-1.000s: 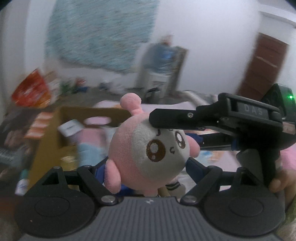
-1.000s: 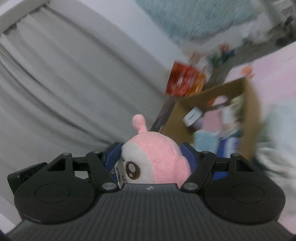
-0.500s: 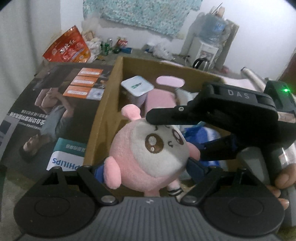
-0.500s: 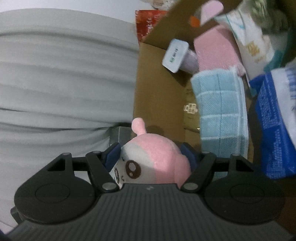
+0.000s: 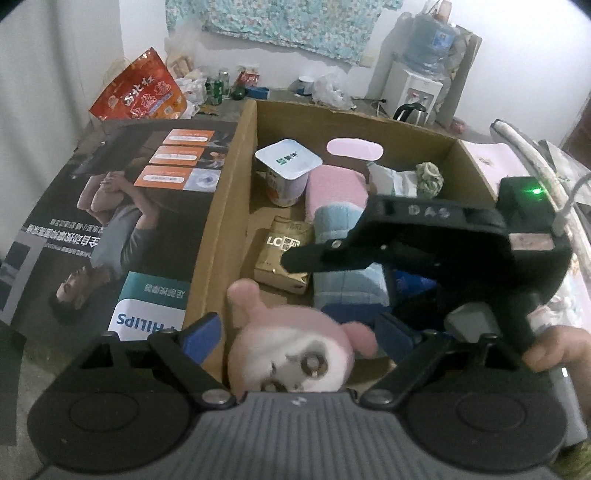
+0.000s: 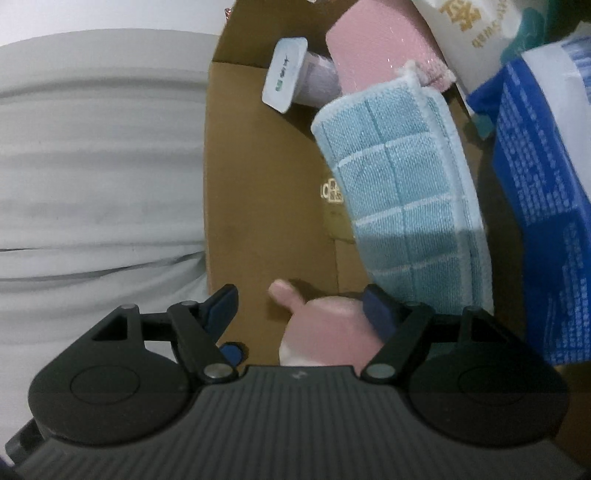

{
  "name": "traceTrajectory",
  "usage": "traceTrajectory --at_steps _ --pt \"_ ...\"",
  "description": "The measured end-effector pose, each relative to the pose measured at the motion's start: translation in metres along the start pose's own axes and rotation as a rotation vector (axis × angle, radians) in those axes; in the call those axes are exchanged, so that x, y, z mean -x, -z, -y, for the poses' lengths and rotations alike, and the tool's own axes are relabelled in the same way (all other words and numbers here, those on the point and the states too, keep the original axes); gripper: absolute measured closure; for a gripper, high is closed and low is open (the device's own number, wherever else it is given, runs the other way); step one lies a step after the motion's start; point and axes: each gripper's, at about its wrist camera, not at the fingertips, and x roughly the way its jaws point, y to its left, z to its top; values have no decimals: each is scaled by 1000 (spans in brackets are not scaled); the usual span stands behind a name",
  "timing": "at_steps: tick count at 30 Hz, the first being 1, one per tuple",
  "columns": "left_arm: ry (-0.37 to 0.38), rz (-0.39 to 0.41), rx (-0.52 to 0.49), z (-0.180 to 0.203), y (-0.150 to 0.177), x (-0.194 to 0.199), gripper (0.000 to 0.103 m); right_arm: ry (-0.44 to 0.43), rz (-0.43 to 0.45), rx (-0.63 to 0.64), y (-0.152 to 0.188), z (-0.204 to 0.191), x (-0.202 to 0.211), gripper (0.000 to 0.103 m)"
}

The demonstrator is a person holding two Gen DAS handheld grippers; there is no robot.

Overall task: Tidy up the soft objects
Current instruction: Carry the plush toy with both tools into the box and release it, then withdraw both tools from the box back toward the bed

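Plush [image 5: 291, 354] face shows only in left view; both grippers' fingers [image 5: 201, 334] [image 6: 380, 314] are spread, released, over cardboard box [image 5: 225, 206].

A red snack bag [image 5: 139, 92] stands at the far left by the wall, cans [image 5: 218, 88] just beside it. A water dispenser [image 5: 417, 79] with kettle [image 5: 410, 112] sits far right, under a patterned hanging cloth [image 5: 288, 22].

My right tongs [image 6: 301, 308] are wide open. The pink plush toy [image 6: 328, 332] sits loose between them, over the cardboard box [image 6: 258, 192].
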Motion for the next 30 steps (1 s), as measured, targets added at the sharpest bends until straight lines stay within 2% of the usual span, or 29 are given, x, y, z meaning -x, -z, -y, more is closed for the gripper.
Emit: traceTrajectory --at_steps 7,14,22,30 --pt "-18 56 0 2 1 19 11 -25 21 28 -1 -11 6 24" --pt "1 146 41 5 6 55 10 -144 56 79 5 -34 41 21" --pt "109 286 8 37 20 96 6 -269 138 216 31 -58 119 16" --pt "243 324 -85 102 32 97 6 -329 288 245 60 -15 218 14"
